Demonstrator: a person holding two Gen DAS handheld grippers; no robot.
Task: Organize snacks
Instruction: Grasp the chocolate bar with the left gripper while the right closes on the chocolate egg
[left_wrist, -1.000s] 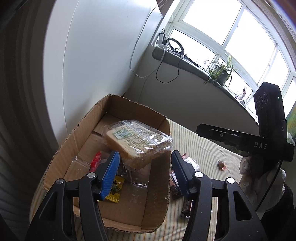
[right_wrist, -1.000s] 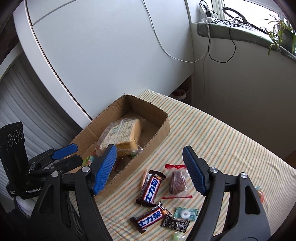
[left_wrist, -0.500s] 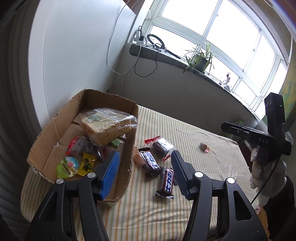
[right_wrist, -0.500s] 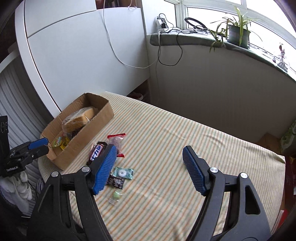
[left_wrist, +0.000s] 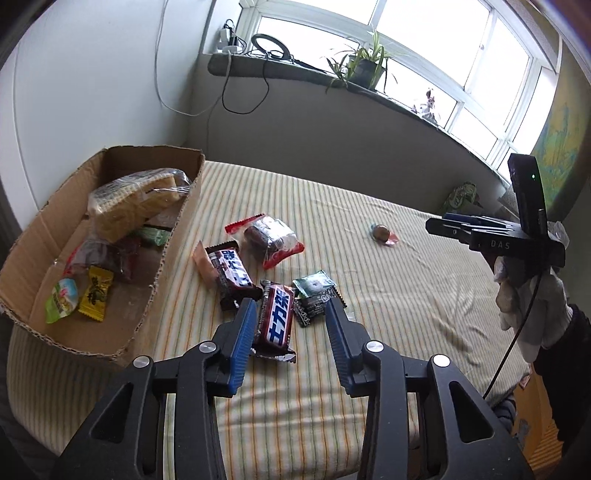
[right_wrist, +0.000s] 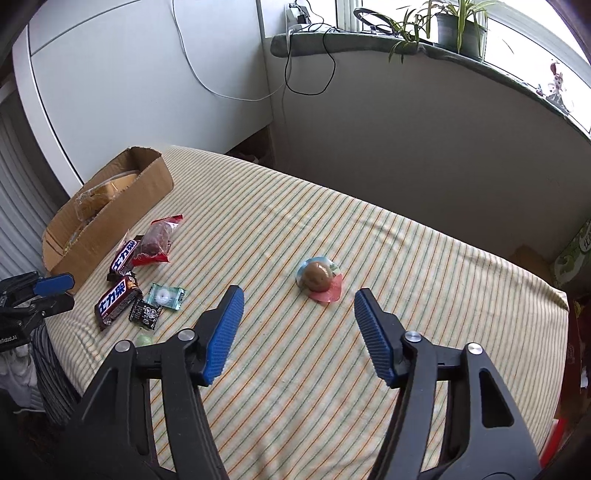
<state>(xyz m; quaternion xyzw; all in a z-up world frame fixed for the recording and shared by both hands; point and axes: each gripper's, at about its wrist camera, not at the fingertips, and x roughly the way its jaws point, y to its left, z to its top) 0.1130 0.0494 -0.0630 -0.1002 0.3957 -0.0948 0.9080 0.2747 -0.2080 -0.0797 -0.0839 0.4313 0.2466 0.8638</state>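
Observation:
A cardboard box (left_wrist: 173, 236) at the table's left holds a bagged bread block (left_wrist: 133, 206) and small candies. Loose on the striped cloth lie two dark chocolate bars (left_wrist: 275, 321) (left_wrist: 231, 271), a red-edged cake packet (left_wrist: 271, 236), a green mint packet (left_wrist: 314, 286) and a black sachet (left_wrist: 312, 312). My left gripper (left_wrist: 290, 328) is open, just above the nearer bar. My right gripper (right_wrist: 295, 317) is open and empty, a little short of a round brown jelly cup (right_wrist: 319, 278). The box (right_wrist: 110, 221) and the bars (right_wrist: 118, 299) lie to its left.
The table's striped cloth (right_wrist: 406, 258) ends near a grey wall under a window sill with plants (right_wrist: 454, 22) and cables. A white cabinet (right_wrist: 129, 81) stands behind the box. A green carton (right_wrist: 574, 254) sits past the table's right edge.
Both grippers pulled back from the box. The left one has swung right, over the loose bars. The right one has swung right, now facing the jelly cup. Both stayed open.

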